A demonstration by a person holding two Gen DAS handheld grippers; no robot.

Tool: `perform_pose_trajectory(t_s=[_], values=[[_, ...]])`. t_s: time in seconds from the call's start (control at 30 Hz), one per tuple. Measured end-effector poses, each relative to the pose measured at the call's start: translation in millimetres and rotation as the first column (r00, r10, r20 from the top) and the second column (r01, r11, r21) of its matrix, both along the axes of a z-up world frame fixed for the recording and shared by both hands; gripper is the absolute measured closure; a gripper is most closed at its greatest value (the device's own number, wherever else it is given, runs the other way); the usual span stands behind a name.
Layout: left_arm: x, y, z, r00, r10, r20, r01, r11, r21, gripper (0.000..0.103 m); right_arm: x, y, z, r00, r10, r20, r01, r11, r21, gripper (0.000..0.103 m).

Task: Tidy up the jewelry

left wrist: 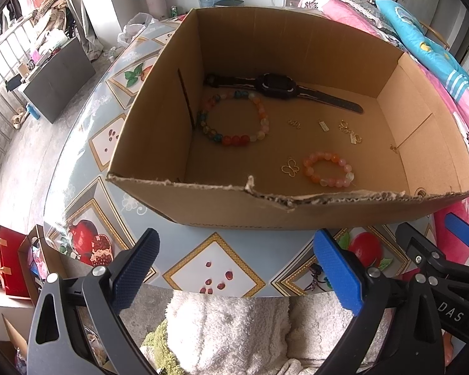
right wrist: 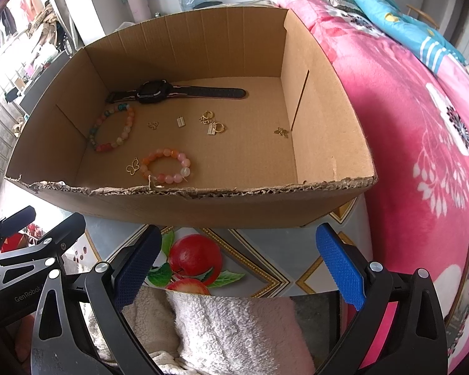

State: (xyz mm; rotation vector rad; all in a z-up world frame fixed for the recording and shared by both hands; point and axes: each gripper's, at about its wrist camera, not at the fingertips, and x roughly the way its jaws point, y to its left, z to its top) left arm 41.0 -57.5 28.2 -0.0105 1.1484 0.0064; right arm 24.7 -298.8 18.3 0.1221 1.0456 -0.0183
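An open cardboard box (left wrist: 228, 209) (right wrist: 203, 206) stands on the table. On its floor lie a black watch (left wrist: 278, 86) (right wrist: 159, 92), a large multicolour bead bracelet (left wrist: 263, 122) (right wrist: 128, 125), a small pink-orange bead bracelet (left wrist: 311, 168) (right wrist: 184, 162), a gold butterfly charm (left wrist: 289, 167) (right wrist: 132, 167) and several small gold earrings and charms (left wrist: 350, 131) (right wrist: 212, 125). My left gripper (left wrist: 237, 268) is open and empty, in front of the box. My right gripper (right wrist: 239, 265) is open and empty beside it, also short of the box.
The table has a fruit-patterned cloth (left wrist: 215, 268) (right wrist: 197, 259). A pink floral quilt (right wrist: 422, 125) lies right of the box. A white fluffy towel (right wrist: 234, 328) is below the table edge. Red bags (left wrist: 12, 262) stand on the floor at left.
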Motion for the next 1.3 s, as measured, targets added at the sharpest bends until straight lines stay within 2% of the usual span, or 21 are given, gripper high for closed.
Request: perform_pose_trajectory(t_s=[1.3], values=[[0.2,1.2,0.9,1.0,0.003,-0.001,-0.003,1.0,-0.002,0.007,0.1,5.6,1.0,1.0,-0.006,-0.003,0.006,1.0,-0.005,0.008]])
